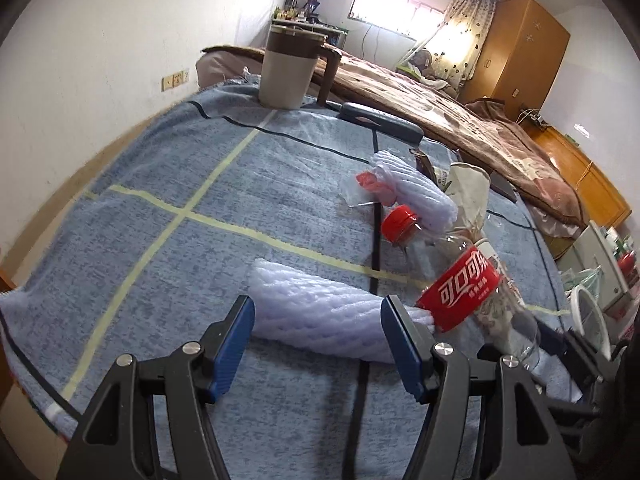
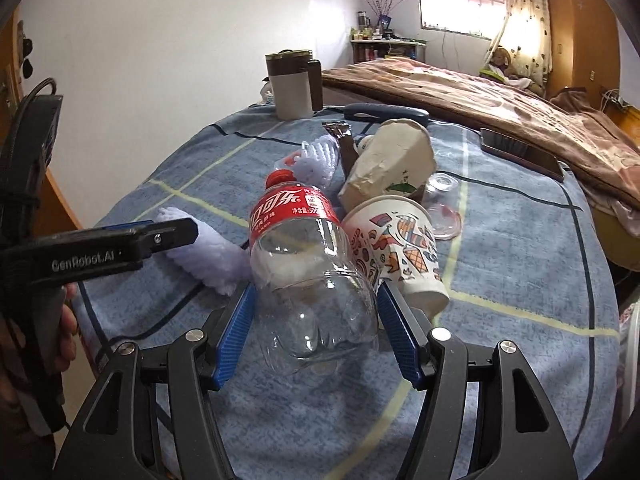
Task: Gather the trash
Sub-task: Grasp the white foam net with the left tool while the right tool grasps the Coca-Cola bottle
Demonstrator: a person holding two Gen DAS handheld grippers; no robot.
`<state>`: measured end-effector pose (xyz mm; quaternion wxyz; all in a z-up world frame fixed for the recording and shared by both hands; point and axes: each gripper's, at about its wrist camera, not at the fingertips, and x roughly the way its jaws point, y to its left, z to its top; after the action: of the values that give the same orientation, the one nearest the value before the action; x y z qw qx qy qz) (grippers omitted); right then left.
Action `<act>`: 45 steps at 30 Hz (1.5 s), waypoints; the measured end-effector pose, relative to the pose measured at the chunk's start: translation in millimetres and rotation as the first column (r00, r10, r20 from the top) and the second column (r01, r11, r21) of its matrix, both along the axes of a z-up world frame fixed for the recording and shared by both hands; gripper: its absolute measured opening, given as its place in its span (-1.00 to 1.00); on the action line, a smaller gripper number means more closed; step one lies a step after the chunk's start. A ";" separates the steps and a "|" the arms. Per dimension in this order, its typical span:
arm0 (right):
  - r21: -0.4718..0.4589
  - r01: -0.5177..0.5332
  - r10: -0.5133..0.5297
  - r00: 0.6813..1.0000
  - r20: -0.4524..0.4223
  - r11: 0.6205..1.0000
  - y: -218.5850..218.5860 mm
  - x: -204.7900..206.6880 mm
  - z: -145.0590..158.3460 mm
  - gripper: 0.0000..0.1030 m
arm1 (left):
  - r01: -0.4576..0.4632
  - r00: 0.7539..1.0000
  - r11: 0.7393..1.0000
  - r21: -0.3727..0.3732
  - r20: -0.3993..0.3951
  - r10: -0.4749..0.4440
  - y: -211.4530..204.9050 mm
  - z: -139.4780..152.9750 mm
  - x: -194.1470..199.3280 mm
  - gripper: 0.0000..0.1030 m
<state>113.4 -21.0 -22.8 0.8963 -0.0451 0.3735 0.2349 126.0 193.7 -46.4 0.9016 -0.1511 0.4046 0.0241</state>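
An empty clear cola bottle (image 2: 312, 280) with a red label lies on the blue tablecloth (image 2: 520, 264), cap pointing away. My right gripper (image 2: 318, 304) straddles its lower body, open, blue pads (image 2: 236, 328) close beside its sides. A white foam net sleeve (image 1: 316, 308) lies flat left of the bottle (image 1: 468, 288). My left gripper (image 1: 318, 312) is open around it, and the foam does not look squeezed. Behind the bottle lie a patterned paper cup (image 2: 404, 248), a crushed white cup (image 2: 392, 160), a second foam net (image 1: 416, 192) and a red wrapper (image 1: 372, 184).
A brown-and-cream lidded jug (image 1: 286, 68) stands at the table's far edge beside a dark blue case (image 1: 380, 118). A phone (image 2: 520, 152) lies near the right edge, against a bed with a brown blanket (image 2: 480, 96). A clear plastic lid (image 2: 444, 220) lies by the cups.
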 end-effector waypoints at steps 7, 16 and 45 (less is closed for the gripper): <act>0.004 0.065 -0.065 0.997 0.030 0.998 -15.2 -6.2 2.6 0.24 | -0.027 0.999 0.999 -0.044 -0.022 0.026 -3.7 -4.5 10.7 0.37; 0.028 0.113 -0.114 0.993 0.042 0.993 -34.7 -13.2 5.6 0.24 | -0.054 0.998 0.999 -0.005 -0.032 0.054 -19.4 -7.0 26.0 0.39; 0.089 0.130 -0.134 0.990 0.042 0.987 -55.5 -26.9 7.3 0.24 | 0.169 0.986 0.985 0.034 0.001 -0.169 -39.3 1.6 -21.6 -0.53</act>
<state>86.5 -76.5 -15.5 0.9197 0.0129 0.3434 0.1898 104.4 154.4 -44.8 0.9037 -0.1009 0.4137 -0.0456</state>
